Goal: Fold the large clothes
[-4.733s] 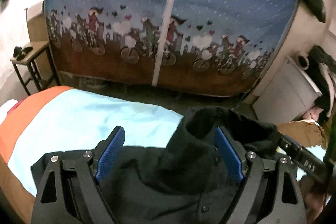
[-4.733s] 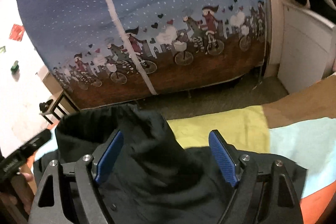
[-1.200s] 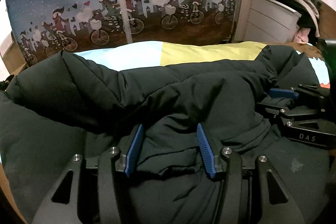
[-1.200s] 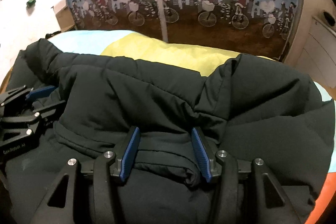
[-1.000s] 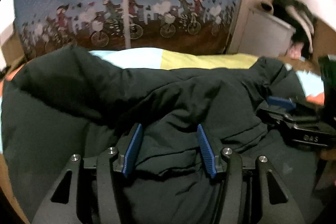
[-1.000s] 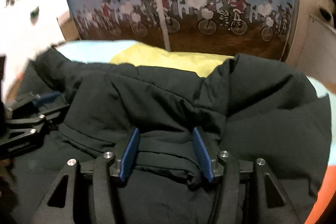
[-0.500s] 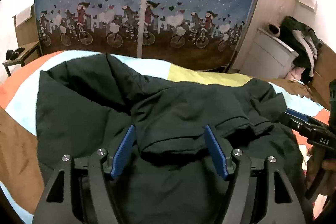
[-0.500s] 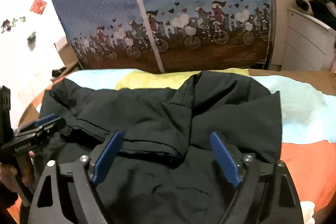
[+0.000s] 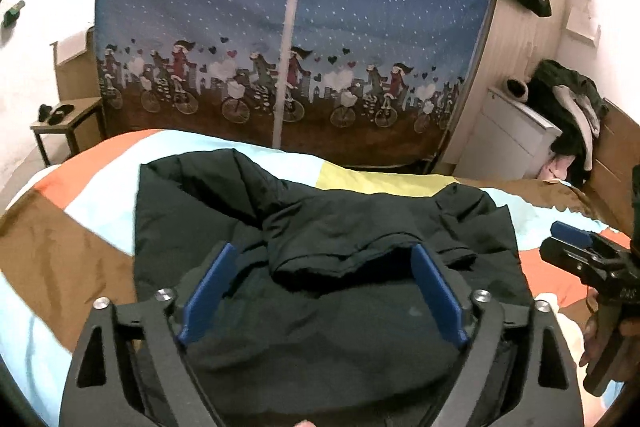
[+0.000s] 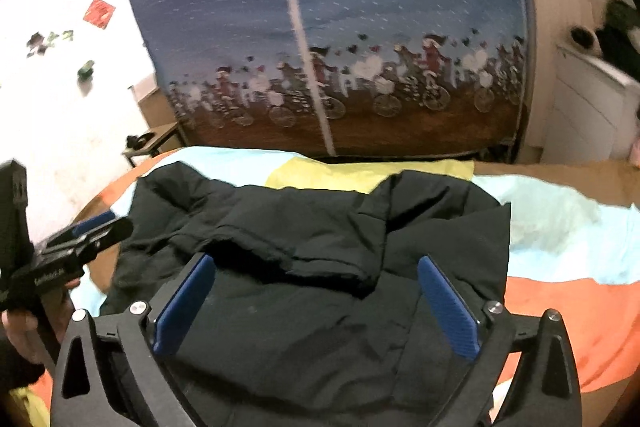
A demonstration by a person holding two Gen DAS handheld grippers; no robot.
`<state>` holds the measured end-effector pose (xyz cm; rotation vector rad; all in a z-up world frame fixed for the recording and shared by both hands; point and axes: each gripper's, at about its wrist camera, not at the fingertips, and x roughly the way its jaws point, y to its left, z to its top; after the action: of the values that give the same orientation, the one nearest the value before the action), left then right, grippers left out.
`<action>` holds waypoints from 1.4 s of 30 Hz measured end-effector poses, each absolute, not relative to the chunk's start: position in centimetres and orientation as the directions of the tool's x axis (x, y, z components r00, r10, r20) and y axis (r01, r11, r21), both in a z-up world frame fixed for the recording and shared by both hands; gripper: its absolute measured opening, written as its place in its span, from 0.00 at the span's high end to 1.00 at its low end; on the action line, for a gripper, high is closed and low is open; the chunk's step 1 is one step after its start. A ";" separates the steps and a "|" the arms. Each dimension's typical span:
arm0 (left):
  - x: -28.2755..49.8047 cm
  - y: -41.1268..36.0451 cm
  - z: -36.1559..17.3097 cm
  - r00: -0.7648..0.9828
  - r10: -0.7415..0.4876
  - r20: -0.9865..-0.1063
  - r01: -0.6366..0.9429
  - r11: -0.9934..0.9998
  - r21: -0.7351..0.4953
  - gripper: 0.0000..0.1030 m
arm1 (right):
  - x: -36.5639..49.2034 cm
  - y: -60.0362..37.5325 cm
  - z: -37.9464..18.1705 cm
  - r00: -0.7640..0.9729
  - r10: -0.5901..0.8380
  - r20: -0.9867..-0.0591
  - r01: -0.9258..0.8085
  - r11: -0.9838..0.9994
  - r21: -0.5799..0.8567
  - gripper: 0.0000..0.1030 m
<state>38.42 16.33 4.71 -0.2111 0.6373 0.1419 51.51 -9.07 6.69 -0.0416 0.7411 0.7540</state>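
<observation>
A large black padded jacket lies folded on the bed, with its hem edge doubled back across the middle; it also shows in the right wrist view. My left gripper is open and empty, held above the jacket's near part. My right gripper is open and empty too, above the jacket's near right part. The right gripper shows at the right edge of the left wrist view. The left gripper shows at the left edge of the right wrist view.
The bed has a patchwork cover of orange, brown, light blue and yellow. Behind it stands a blue fabric wardrobe with a cyclist print. A small side table is far left, a white cabinet with piled clothes far right.
Both grippers have let go of the jacket's folded edge, opened wide and pulled back and up. The jacket now lies folded on the bed.
</observation>
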 end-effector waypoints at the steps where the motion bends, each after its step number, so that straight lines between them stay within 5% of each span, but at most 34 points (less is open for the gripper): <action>1: 37.8 16.0 5.1 0.801 0.065 -0.595 -0.193 0.969 -0.154 0.13 | 50.9 -9.1 7.1 0.492 0.611 -0.620 -0.642 0.736 0.217 0.00; 24: 22.8 10.1 10.4 0.865 0.111 -0.490 -0.145 0.989 -0.031 0.04 | 35.6 -14.7 12.9 0.556 0.611 -0.563 -0.652 0.741 0.161 0.00; 42: 16.9 7.0 5.2 0.812 0.071 -0.579 -0.072 0.997 0.020 0.04 | 27.3 -17.9 9.7 0.563 0.581 -0.588 -0.666 0.740 0.093 0.00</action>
<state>16.91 7.04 5.21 -0.0032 0.6186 0.0764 27.29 -17.95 9.73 -0.1456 0.6370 0.7373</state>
